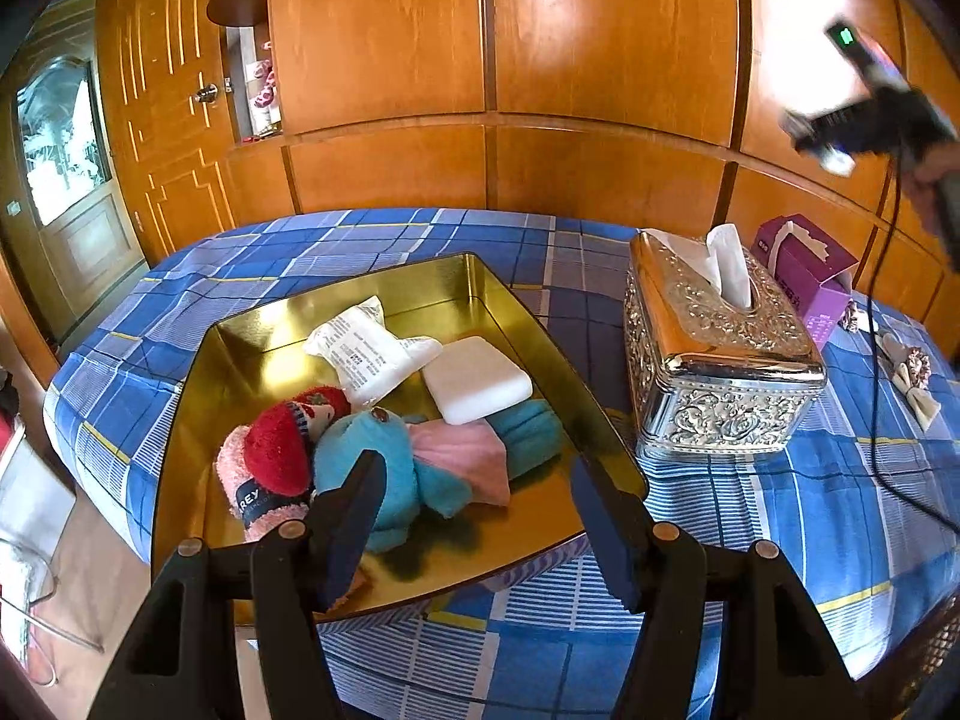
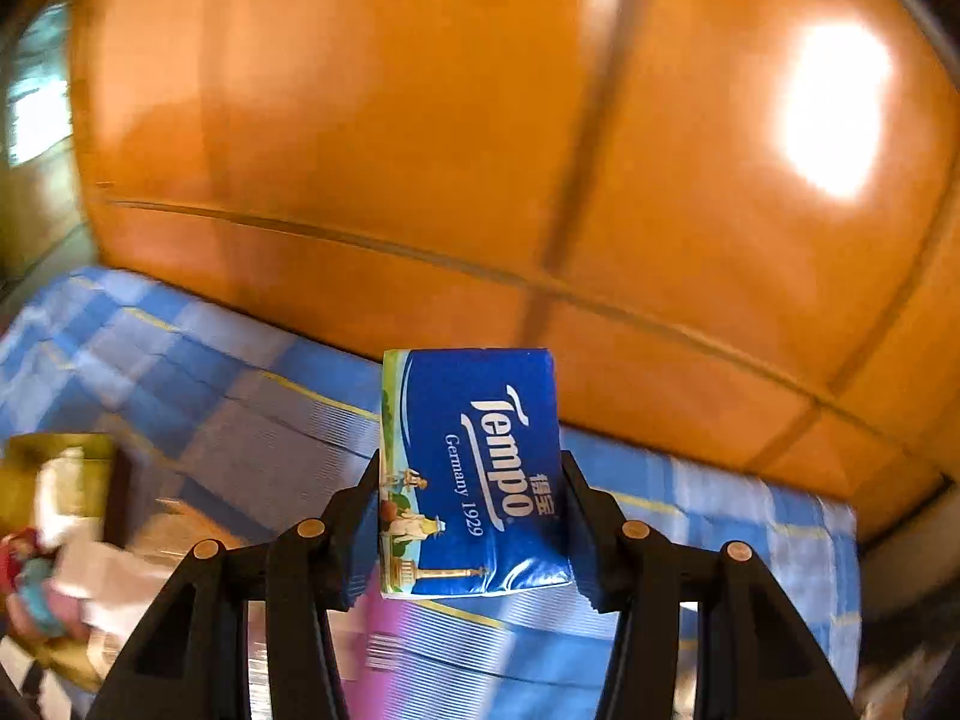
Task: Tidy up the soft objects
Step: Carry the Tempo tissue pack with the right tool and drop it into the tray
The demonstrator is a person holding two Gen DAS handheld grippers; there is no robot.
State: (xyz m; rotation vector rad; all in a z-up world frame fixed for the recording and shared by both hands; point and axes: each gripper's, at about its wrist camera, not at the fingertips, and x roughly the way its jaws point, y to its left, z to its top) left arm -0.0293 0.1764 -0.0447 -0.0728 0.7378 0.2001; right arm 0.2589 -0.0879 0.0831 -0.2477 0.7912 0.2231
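A gold metal tray lies on the blue checked bedspread and holds soft things: a white printed packet, a white pad, a red-capped plush toy, a blue plush, a pink cloth and a pink sock. My left gripper hovers open over the tray's near end, nothing between its fingers. My right gripper is shut on a blue Tempo tissue pack, held upright in the air; it appears blurred in the left wrist view at the upper right.
An ornate silver tissue box stands right of the tray, with a purple tissue carton behind it. Small cloth bows and a black cable lie at the right. Wooden wardrobe panels rise behind the bed.
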